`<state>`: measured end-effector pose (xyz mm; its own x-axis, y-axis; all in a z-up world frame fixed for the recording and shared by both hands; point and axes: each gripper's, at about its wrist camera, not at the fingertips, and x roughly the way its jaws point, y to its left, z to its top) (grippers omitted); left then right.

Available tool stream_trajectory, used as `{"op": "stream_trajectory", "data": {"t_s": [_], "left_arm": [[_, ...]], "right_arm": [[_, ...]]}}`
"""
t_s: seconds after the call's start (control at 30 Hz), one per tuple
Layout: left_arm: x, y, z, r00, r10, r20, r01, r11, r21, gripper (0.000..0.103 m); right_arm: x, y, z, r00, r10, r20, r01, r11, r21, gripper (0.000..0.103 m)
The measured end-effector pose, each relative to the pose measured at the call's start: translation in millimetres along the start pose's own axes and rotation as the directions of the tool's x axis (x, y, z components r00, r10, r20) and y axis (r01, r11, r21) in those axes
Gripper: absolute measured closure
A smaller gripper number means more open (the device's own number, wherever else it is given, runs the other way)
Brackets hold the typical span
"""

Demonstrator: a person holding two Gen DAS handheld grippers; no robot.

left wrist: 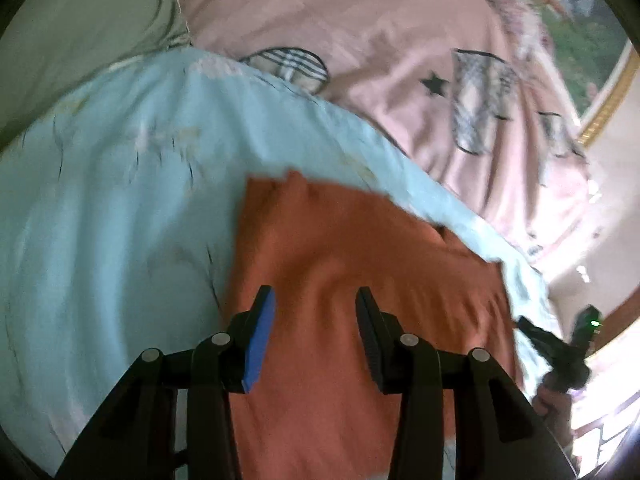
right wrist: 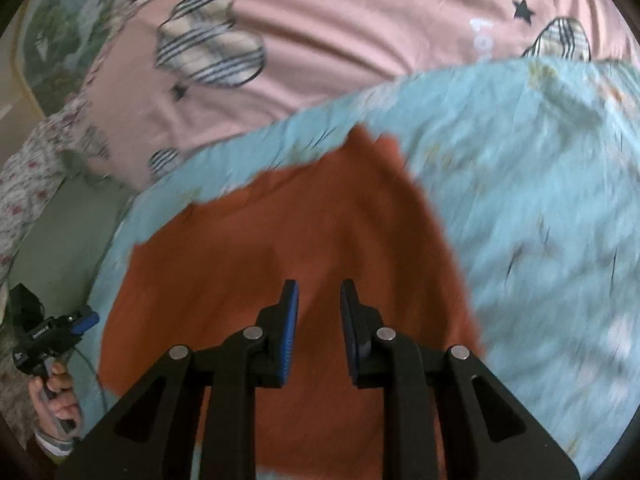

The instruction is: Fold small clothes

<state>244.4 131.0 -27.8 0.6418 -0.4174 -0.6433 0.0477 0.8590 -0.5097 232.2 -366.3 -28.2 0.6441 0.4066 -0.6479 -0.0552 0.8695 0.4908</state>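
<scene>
A pink bedsheet [left wrist: 400, 40] printed with striped shapes and black stars covers the far part of both views, and over its near side lies a light blue cloth [left wrist: 120, 200] with faint small prints, rumpled and blurred in the frames. On top of the blue cloth rests a rust-orange garment [left wrist: 340, 260], spread mostly flat with a few soft ridges; its far edge runs at a slant and one small corner pokes up there. It fills the space just below and ahead of both grippers. The left gripper [left wrist: 316, 300] hangs over the garment with its jaws partly open, a clear gap between the blue pad and the black one, and nothing between them. The right gripper [right wrist: 318, 292] also sits above the orange fabric, its jaws closer together but still apart, gripping nothing. In the right wrist view a hand [right wrist: 56, 396] holds the left gripper's handle at the far left edge, over a grey-green cover [right wrist: 64, 240]. A floral fabric [right wrist: 24, 184] lies beside that cover.
</scene>
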Motion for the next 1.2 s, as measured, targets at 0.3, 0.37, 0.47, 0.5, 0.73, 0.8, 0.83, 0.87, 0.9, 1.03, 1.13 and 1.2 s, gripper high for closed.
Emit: {"op": "stream_trajectory", "data": {"t_s": [0.3,0.37,0.47,0.5,0.73,0.8,0.83,0.87,0.9,1.03,1.13,1.2], "left_arm": [[-55,-9,-92,0.997,-0.061,-0.04,0.058,0.995,-0.076,0.05],[-60,-6,-108,0.997,-0.06,-0.055,0.054,0.993,-0.103,0.05],[-62,-4,-124,0.997,-0.045,-0.066,0.036,0.992,-0.122,0.049],[-60,-4,-127,0.996,-0.037,-0.076,0.027,0.991,-0.13,0.047],[-34,4,-138,0.993,-0.024,-0.114,-0.004,0.971,-0.24,0.04],[-29,6,-136,0.995,-0.017,-0.098,-0.009,0.966,-0.259,0.04],[-27,7,-134,0.996,-0.016,-0.091,-0.009,0.964,-0.265,0.04],[-25,9,-132,0.997,-0.013,-0.08,-0.009,0.962,-0.272,0.04],[-23,10,-129,0.997,-0.011,-0.071,-0.009,0.961,-0.278,0.04],[-14,16,-114,1.0,0.013,-0.029,-0.02,0.955,-0.297,0.04],[-8,19,-105,0.999,0.051,-0.007,-0.05,0.956,-0.289,0.043],[-5,18,-99,0.997,0.074,0.0,-0.072,0.957,-0.281,0.049]], "right_arm": [[-23,29,-68,0.996,0.086,-0.037,-0.085,0.996,0.039,0.066],[-28,31,-76,0.994,0.105,-0.037,-0.102,0.993,0.057,0.066],[-31,33,-84,0.992,0.118,-0.055,-0.114,0.991,0.067,0.065],[-31,33,-86,0.991,0.119,-0.058,-0.115,0.991,0.069,0.064],[-36,26,-87,0.992,0.118,-0.051,-0.112,0.988,0.102,0.063],[-38,25,-86,0.992,0.117,-0.047,-0.112,0.989,0.1,0.063],[-39,25,-85,0.992,0.118,-0.045,-0.113,0.989,0.097,0.063],[-39,26,-84,0.992,0.119,-0.044,-0.115,0.989,0.095,0.062],[-39,26,-83,0.992,0.121,-0.043,-0.117,0.989,0.095,0.062],[-39,24,-79,0.992,0.122,-0.034,-0.118,0.988,0.097,0.062],[-36,20,-75,0.992,0.122,-0.035,-0.118,0.988,0.1,0.062],[-33,17,-71,0.991,0.127,-0.037,-0.122,0.987,0.1,0.062]]}}
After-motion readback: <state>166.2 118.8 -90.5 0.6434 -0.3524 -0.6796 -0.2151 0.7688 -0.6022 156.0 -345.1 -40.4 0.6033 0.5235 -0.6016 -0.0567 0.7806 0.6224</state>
